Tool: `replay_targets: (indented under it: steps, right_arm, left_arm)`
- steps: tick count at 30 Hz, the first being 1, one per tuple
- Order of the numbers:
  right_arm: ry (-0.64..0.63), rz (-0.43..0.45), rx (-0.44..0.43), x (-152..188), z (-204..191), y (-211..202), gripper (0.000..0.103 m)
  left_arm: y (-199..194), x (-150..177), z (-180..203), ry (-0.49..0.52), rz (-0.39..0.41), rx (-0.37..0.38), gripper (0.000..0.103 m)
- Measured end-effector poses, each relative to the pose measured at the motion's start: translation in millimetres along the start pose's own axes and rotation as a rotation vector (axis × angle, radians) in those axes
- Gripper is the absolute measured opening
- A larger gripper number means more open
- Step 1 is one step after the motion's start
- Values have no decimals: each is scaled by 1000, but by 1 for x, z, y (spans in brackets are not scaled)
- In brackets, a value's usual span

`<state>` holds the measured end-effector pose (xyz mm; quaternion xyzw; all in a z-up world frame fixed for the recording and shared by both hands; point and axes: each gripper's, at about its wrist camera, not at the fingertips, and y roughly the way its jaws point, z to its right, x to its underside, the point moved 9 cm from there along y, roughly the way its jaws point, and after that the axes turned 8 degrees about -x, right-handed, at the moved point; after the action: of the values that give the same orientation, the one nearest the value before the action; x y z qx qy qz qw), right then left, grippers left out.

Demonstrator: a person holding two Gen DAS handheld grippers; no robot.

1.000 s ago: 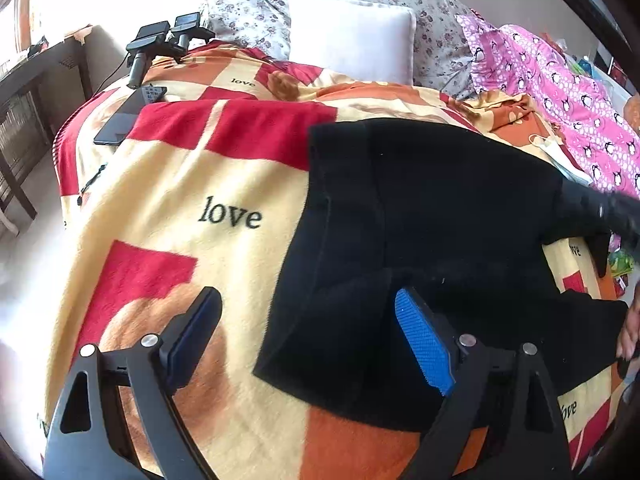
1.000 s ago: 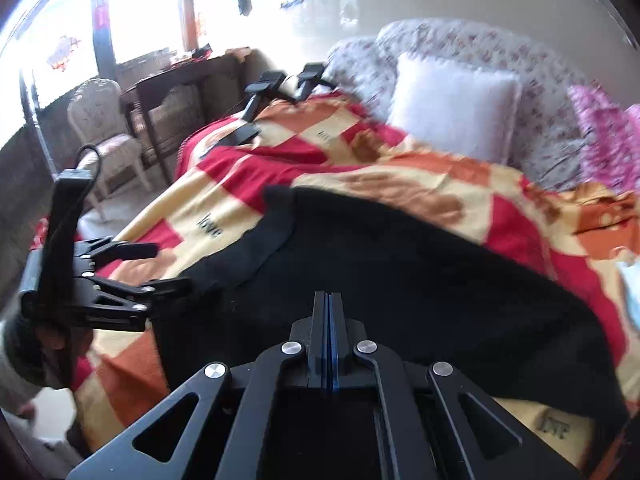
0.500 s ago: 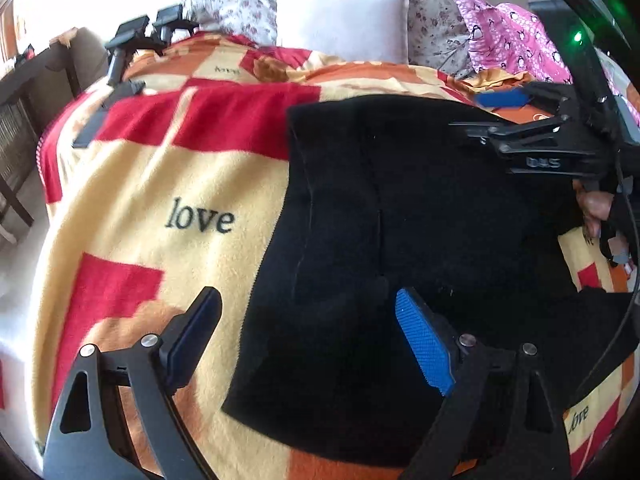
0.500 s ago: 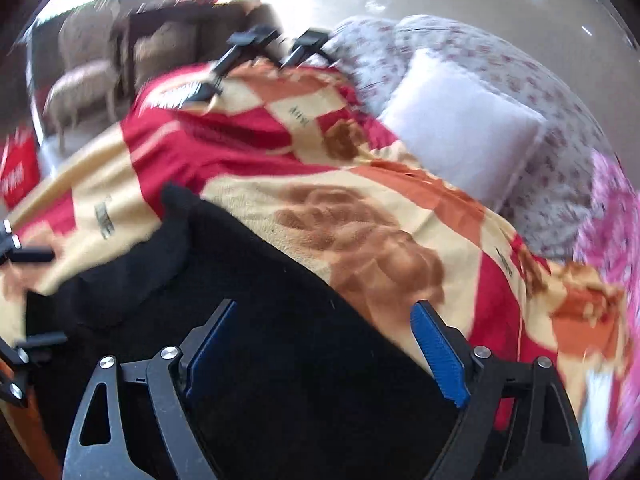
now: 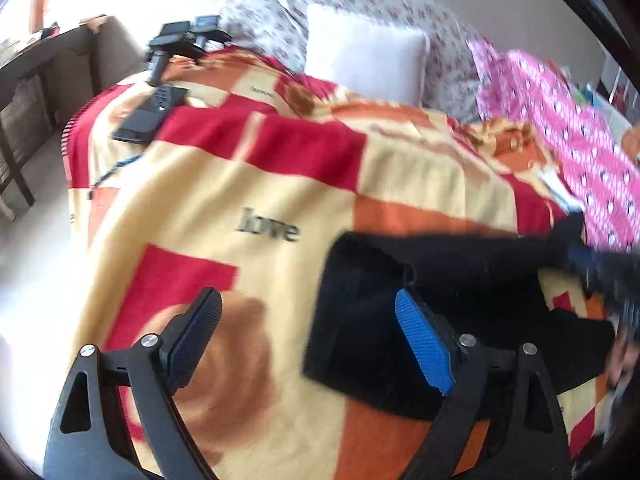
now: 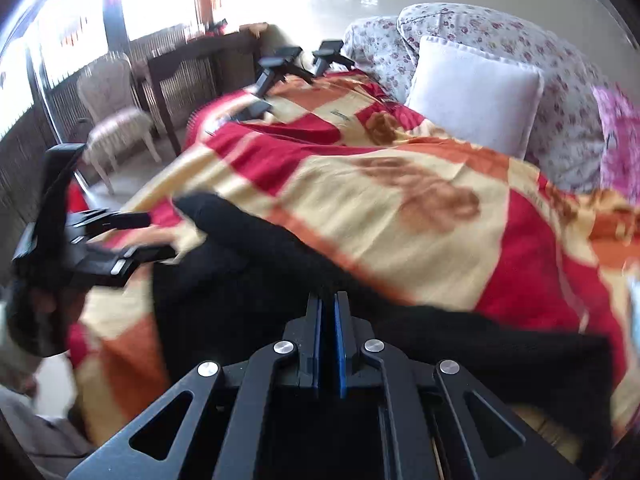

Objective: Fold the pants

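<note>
Black pants [image 5: 440,276] lie folded on a red, yellow and orange blanket [image 5: 248,184] on a bed. My left gripper [image 5: 312,320] is open and empty, with its right finger over the pants' left edge. It also shows at the left of the right wrist view [image 6: 136,236]. My right gripper [image 6: 329,308] is shut on the black pants [image 6: 256,276] at their near edge. It appears blurred at the right edge of the left wrist view [image 5: 600,268].
A white pillow [image 5: 364,60] and floral cushions [image 6: 560,80] sit at the bed's head. A pink patterned cloth [image 5: 568,136] lies at the right. Spare grippers [image 5: 180,46] and a remote [image 5: 148,116] lie at the far left corner. A chair [image 6: 116,116] and dark table [image 6: 192,68] stand beside the bed.
My right gripper was open half a second ago and has shut on the pants. The pants' far part has come toward me, so the black shape is shorter. Both views are blurred by motion.
</note>
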<state>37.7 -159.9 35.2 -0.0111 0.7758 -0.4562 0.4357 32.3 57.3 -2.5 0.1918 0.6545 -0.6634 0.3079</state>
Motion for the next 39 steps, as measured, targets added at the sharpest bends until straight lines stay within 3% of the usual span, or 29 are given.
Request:
replay_targets:
  steps: [6,9,10,12,14,16,18,22,25,28,30,31,32,35,39]
  right_arm:
    - [98,17,-118,53,-67,22,6]
    - [120,-33,-98,78,-80,50,10]
    - [156,7,-98,80,-77,48,11]
    - [226,62,-125,83,-70,33,23]
    - [283,108,-129,91,-55,6,57]
    - [337,154,-63,108,-31,-33,63]
    - [416,198,63,131,9,-80,64]
    - [634,294,307,174,103,-162,73]
    - [736,345,363,183,161,-187,73]
    - [803,322,342,184,202,-174,71]
    - [829,310,263,178,218,-152,52]
    - [835,282,265,178,223,-142,19]
    - [830,269,265,178,225,-137,8]
    - [793,375,245,170,209,-165,8]
    - [703,488,356,183,163,-252,7]
  left_arm:
    - [-30,-7,-6,5,63,-12,90]
    - [-35,-6,10,42,69,3,90]
    - [-34,-4,16,56,67,7,90]
    - [-31,2,30,91,57,9,90]
    - [-27,10,44,112,46,25,90]
    - [-20,17,59,138,23,41,90]
    - [-12,25,74,165,7,45,90]
    - [-1,36,98,213,-22,51,90]
    - [2,43,114,240,-35,56,90]
    - [5,48,124,266,-45,41,90]
    - [7,50,127,277,-54,35,90]
    - [6,51,129,283,-55,32,90]
    - [5,51,130,289,-54,33,90]
    - [1,49,131,294,-47,34,90]
    - [-3,46,128,283,-39,47,90]
